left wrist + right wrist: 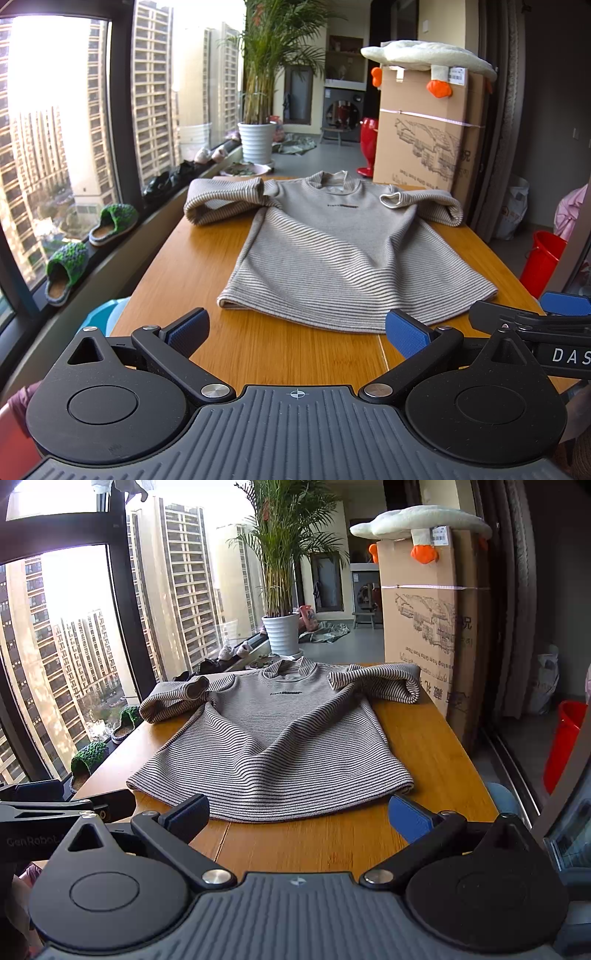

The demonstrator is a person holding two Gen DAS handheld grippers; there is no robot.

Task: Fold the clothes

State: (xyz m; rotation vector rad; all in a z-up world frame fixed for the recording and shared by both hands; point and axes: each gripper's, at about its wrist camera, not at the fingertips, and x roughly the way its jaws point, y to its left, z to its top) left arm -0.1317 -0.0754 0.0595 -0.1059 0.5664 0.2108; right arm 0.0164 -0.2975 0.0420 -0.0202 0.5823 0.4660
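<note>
Striped ribbed sweater (343, 254) on wooden table (192, 258)

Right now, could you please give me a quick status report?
Left gripper and right gripper open, empty. Striped sweater flat on table, sleeves folded in. Nothing in the way.

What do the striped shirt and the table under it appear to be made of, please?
The shirt looks like a soft ribbed knit, matte, since it drapes in loose folds. The table looks like bamboo or wood with a smooth satin finish: fine straight grain and a visible plank seam.
</note>
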